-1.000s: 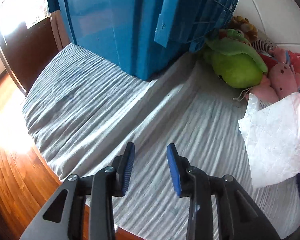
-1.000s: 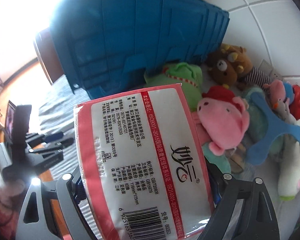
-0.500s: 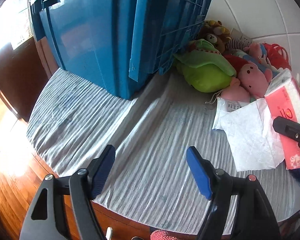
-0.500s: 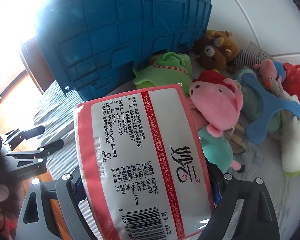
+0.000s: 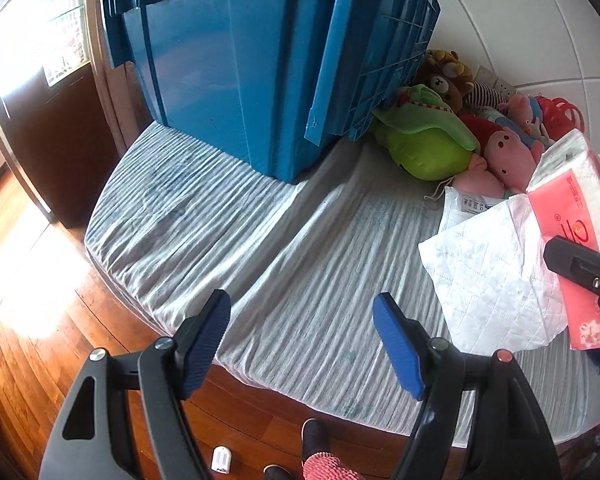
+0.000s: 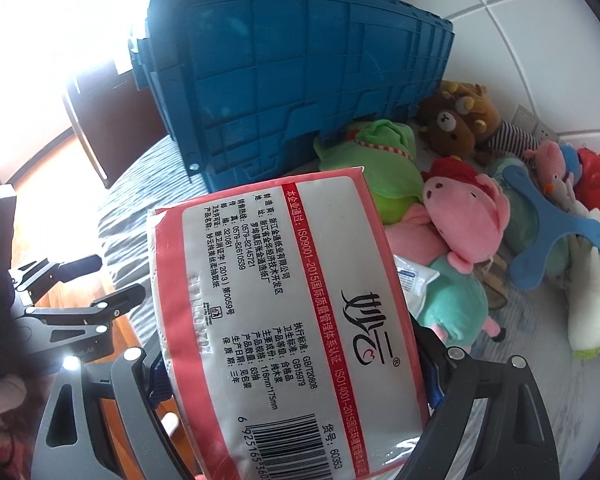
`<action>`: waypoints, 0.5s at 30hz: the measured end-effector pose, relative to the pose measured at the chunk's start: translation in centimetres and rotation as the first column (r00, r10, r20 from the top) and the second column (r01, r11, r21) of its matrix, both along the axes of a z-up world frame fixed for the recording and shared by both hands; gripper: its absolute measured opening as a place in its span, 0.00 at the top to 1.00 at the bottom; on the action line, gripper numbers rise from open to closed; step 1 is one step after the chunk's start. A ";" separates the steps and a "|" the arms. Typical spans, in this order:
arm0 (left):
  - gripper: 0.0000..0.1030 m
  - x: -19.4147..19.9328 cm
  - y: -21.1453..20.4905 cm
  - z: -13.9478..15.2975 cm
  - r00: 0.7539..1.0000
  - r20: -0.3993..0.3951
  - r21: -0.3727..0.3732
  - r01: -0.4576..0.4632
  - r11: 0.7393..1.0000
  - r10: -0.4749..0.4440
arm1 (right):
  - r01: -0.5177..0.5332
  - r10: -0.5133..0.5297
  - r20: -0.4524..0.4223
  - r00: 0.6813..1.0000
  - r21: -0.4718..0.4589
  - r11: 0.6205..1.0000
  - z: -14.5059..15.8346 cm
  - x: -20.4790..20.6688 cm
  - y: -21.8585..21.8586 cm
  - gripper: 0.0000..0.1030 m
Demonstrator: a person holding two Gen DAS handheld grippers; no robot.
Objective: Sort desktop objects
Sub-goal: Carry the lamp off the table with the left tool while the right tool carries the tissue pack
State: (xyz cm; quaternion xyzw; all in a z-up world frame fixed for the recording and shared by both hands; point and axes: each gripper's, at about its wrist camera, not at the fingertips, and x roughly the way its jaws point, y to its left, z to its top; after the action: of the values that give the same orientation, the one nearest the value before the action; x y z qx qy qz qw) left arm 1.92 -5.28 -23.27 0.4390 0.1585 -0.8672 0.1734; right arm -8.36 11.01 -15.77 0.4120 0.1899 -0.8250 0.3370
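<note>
In the left wrist view, the left gripper (image 5: 302, 344) hangs above the near edge of the table (image 5: 260, 248), which is covered by a grey striped cloth. Its blue-padded fingers (image 5: 396, 346) stand apart with nothing between them; they opened within the last second. A large blue crate (image 5: 236, 60) stands at the back of the table, with a ribbed blue lid (image 5: 376, 40) leaning against its right side. Beside the lid lies a green plush toy (image 5: 428, 140), and behind it a heap of soft toys (image 5: 512, 128) reaches toward the white tiled wall. At the right edge, the tissue pack (image 5: 572, 208) shows in red and white above a white quilted cloth (image 5: 492, 276), with a black part of the right gripper (image 5: 584, 268) across it. Wooden floor shows below the table edge.

In the right wrist view, the right gripper (image 6: 292, 364) has its fingers clamped on either side of the tissue pack (image 6: 284, 304), which is held clear of the table and fills the middle of the frame, its printed label and barcode facing the camera. Past it stands the blue crate (image 6: 292, 88). To the right lie the green plush toy (image 6: 380, 152), a brown bear (image 6: 456, 124), a pink pig toy (image 6: 464, 212) and a blue flat toy (image 6: 548, 236). The left gripper (image 6: 88, 280) shows at the left edge, fingers apart.
</note>
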 end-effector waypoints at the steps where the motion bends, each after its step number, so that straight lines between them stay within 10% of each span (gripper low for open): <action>1: 0.29 0.3 -0.1 0.1 1.000 -0.003 -0.001 -0.006 1.000 0.006 | -0.007 0.007 -0.002 1.000 -0.003 1.000 0.1 0.3 -0.2 0.12; 15: 0.29 12.1 -3.4 -3.3 0.966 0.017 0.012 -0.257 0.966 0.257 | -0.291 0.292 0.039 0.956 -0.031 0.956 -3.0 8.6 -7.0 0.12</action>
State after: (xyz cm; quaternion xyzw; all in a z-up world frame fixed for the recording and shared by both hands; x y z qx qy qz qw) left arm 13.97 -8.73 -26.55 0.4225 0.2190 -0.8330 0.2823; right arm 0.25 3.96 -18.80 0.3932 0.2311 -0.7594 0.4640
